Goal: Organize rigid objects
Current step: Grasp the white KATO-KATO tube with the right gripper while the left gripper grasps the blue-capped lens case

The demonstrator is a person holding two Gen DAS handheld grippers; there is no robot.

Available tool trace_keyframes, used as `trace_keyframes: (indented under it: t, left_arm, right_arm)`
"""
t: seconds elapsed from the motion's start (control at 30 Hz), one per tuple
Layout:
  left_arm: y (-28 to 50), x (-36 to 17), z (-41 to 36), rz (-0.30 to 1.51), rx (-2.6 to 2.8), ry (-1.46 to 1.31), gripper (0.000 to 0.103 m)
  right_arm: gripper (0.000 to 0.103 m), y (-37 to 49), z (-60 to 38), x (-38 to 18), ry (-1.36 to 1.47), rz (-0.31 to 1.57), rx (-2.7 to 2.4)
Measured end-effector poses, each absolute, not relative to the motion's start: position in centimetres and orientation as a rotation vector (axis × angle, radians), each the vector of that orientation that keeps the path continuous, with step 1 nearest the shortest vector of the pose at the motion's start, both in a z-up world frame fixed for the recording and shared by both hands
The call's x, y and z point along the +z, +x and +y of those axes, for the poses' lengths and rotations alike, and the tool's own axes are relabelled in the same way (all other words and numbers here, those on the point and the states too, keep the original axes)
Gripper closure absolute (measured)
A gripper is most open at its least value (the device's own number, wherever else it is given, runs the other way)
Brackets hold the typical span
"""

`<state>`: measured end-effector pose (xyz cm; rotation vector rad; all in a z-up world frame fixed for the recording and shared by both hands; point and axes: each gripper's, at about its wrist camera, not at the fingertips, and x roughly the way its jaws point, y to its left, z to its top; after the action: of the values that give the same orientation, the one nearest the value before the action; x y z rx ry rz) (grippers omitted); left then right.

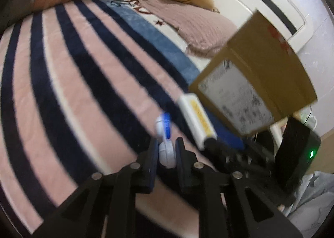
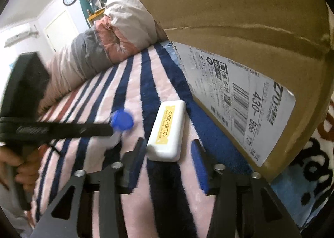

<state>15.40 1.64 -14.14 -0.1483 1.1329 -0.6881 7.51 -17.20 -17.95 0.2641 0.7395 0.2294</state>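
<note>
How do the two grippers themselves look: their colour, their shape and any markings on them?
Both are black and angular, with triangular cut-outs in the linkage arms and round silver pins at the joints. The left gripper and the right gripper each end in two flat fingers with blue pads. A green light glows on the right gripper's black body.

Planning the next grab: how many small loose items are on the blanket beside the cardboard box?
2. The white case lies beside the cardboard box, between the open right gripper fingers. The blue-and-white bottle sits between the left gripper fingers. The box may hide others.
</note>
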Motion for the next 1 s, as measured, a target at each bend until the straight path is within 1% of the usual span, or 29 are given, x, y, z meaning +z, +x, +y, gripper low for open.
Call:
trace_keyframes:
  t: [0.03, 0.1, 0.2, 0.27, 0.3, 0.4, 0.47, 0.57, 0.6, 0.63, 0.83, 1.0]
  left_arm:
    - [15.1, -14.4, 1.8, 1.136, -0.664, -0.144, 0.089]
    - [15.0, -15.1, 2.0, 1.146, -0.640, -0.161, 0.080]
    - [15.1, -15.7, 1.8, 1.144, -0.626, -0.159, 0.078]
    - [15.0, -15.3, 1.7, 1.106, -0.606, -0.153, 0.077]
    - [15.0, -15.3, 1.5, 1.090, -0.596, -0.155, 0.071]
    - [14.9, -15.4, 1.0, 1.075, -0.591, -0.140, 0.058]
    - [14.5, -15.2, 0.5, 1.056, -0.591, -0.106, 0.055]
    - [14.2, -15.2, 0.0, 1.040, -0.571, -0.062, 0.056]
    - [14.1, -15.2, -0.3, 1.035, -0.560, -0.042, 0.069]
    - [14.1, -15.3, -0.4, 1.035, -0.544, -0.021, 0.074]
    - [13.1, -14.8, 0.4, 1.053, -0.564, -0.009, 0.074]
    - [10.9, -14.4, 1.5, 1.136, -0.576, 0.021, 0.074]
  right_arm:
    - [0.059, 7.7, -17.1, -18.0, 0.245, 0.736, 0.220]
    - [0.059, 7.7, -16.8, -18.1, 0.233, 0.726, 0.207]
    - [0.060, 7.6, -16.8, -18.2, 0.232, 0.721, 0.206]
    - [0.064, 7.5, -16.9, -18.3, 0.241, 0.714, 0.215]
    - [0.066, 7.3, -16.9, -18.3, 0.253, 0.711, 0.220]
    - [0.066, 6.2, -17.0, -18.5, 0.259, 0.695, 0.210]
    - [0.066, 5.7, -16.6, -18.6, 0.237, 0.684, 0.208]
    - [0.066, 5.9, -16.2, -18.8, 0.213, 0.682, 0.190]
    - [0.066, 6.0, -16.1, -18.8, 0.208, 0.678, 0.180]
    - [0.071, 6.2, -15.9, -18.9, 0.196, 0.678, 0.175]
    - [0.071, 5.4, -15.8, -18.5, 0.156, 0.673, 0.254]
    - [0.071, 3.2, -16.4, -17.5, 0.055, 0.732, 0.401]
